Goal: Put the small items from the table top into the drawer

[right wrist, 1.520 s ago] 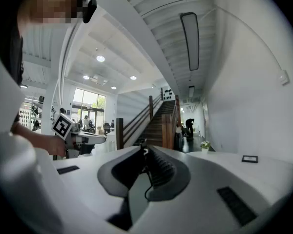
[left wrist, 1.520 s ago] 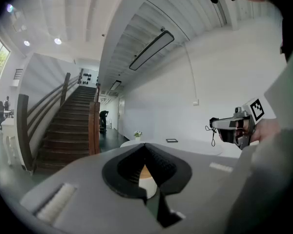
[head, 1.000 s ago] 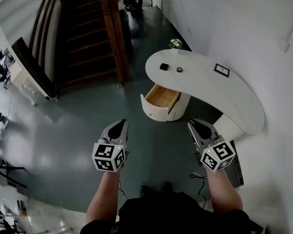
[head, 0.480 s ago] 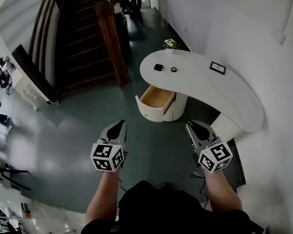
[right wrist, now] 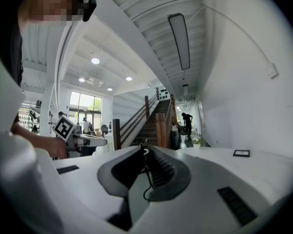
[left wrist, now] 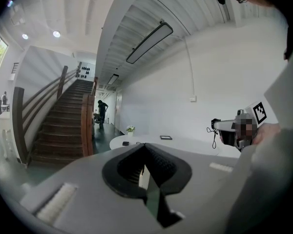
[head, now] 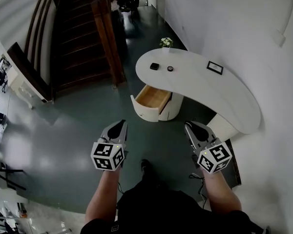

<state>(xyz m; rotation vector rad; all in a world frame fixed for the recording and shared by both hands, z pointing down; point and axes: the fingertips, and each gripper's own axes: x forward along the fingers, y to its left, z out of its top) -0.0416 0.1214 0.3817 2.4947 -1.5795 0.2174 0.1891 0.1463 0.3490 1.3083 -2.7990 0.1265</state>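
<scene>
left tongs (head: 118, 126) and right tongs (head: 191, 127) were pressed together, empty, well apart from the bench (head: 205, 89). a black item (head: 154, 66) and a round item (head: 170, 68) lay on it, near the open drawer (head: 151, 97).

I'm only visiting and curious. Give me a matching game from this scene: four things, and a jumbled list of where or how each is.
1 drawer
2 flowers
3 picture frame
4 left tool

a shut, holding nothing
b lying flat on the table
c pulled open
d standing at the table's far end

Pairs: 1-c, 2-d, 3-b, 4-a
</scene>
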